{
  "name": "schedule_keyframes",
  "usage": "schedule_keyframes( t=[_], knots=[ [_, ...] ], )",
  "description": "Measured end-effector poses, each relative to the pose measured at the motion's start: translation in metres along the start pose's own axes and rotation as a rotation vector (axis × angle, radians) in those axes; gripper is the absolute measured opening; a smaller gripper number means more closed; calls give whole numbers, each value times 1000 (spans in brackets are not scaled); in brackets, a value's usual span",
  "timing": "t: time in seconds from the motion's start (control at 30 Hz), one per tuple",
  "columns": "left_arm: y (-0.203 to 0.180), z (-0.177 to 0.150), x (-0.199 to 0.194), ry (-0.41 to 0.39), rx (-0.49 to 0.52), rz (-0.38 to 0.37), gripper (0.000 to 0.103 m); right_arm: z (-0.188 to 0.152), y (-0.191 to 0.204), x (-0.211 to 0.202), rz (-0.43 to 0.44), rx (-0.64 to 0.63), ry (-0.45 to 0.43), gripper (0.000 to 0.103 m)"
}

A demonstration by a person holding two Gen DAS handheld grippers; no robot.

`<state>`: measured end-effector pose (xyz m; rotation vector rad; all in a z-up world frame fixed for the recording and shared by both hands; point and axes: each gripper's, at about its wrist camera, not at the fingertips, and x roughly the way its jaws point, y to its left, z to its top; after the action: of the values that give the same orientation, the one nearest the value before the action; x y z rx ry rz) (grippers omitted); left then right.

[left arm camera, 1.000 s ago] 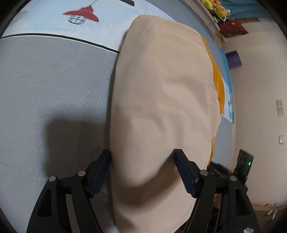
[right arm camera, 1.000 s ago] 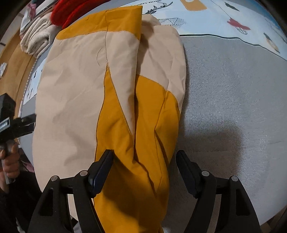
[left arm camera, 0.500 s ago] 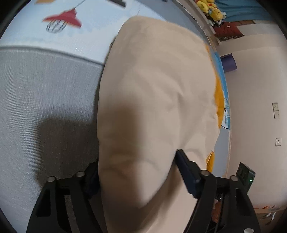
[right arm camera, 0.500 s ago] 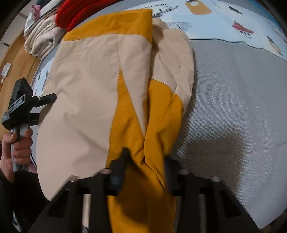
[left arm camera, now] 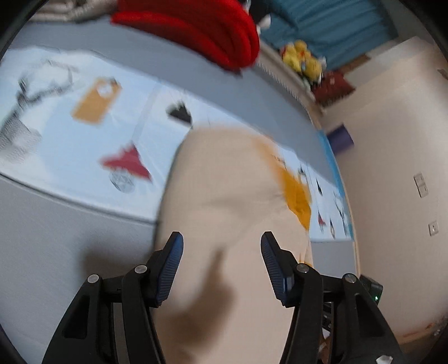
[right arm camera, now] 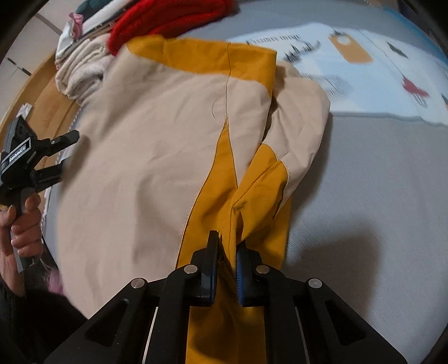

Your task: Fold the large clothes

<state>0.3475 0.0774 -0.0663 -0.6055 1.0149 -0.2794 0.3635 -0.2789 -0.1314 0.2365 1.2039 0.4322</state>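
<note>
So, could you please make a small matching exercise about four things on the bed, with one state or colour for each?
Things:
1. right gripper
2. left gripper
3. beige and mustard garment
4. folded knit

States:
a. red, at the far edge
b. jaws apart, closing just now, beige cloth between them
c. spread on the grey cover
d. pinching mustard cloth

Pairs: 1-d, 2-b, 3-c, 4-a

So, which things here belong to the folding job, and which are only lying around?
Job:
- beige and mustard garment
- right gripper, shut on its mustard fabric
- left gripper, open over the beige cloth

Lying about:
- red knit
- cream folded fabrics
- yellow plush toys
</note>
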Motion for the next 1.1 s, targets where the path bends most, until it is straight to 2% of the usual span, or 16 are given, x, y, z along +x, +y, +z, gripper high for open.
schedule_keyframes(
  t=[0.1, 0.2, 0.3, 0.37, 0.4, 0.43, 0.53, 0.63, 0.67, 0.7, 0.73, 0.8, 0.87, 0.9, 0.93, 1.1],
  knots=[
    [6, -5, -3, 36, 23, 39, 55, 0, 18, 4, -27, -37, -1, 12],
    [-16, -27, 5, 137, 169, 63, 55, -6, 21, 8, -125, -73, 36, 16],
    [-27, -63, 17, 240, 335, 149, 56, -14, 13, -5, -201, -75, 35, 27],
    [-22, -90, 31, 330, 415, 262, 58, -25, 12, -12, -276, -63, 57, 35],
    [-21, -102, 36, 347, 445, 308, 61, -36, 10, -14, -324, -55, 74, 40],
    [-21, -108, 35, 339, 467, 340, 63, -37, 8, -11, -350, -47, 89, 43],
    [-26, -122, 12, 283, 468, 373, 64, -75, 8, -16, -441, -6, 152, 43],
    [-37, -144, -22, 172, 502, 470, 64, -105, 18, -37, -537, 1, 126, 43],
    [-40, -153, -34, 127, 511, 489, 68, -114, 23, -49, -552, 10, 82, 43],
    [-41, -157, -44, 95, 511, 490, 76, -121, 27, -63, -558, 20, 30, 43],
    [-46, -175, -64, 30, 505, 483, 81, -131, 34, -78, -559, 24, -33, 44],
    [-53, -201, -88, -42, 483, 482, 91, -158, 54, -116, -545, 6, -176, 46],
    [-65, -229, -109, -78, 460, 455, 93, -181, 70, -139, -545, -12, -251, 62],
    [-70, -240, -118, -88, 454, 436, 94, -194, 81, -154, -540, -22, -288, 77],
    [-77, -258, -130, -101, 448, 407, 94, -203, 87, -163, -534, -31, -313, 85],
    [-108, -308, -168, -197, 449, 378, 95, -258, 135, -206, -525, -89, -413, 89]
  ],
)
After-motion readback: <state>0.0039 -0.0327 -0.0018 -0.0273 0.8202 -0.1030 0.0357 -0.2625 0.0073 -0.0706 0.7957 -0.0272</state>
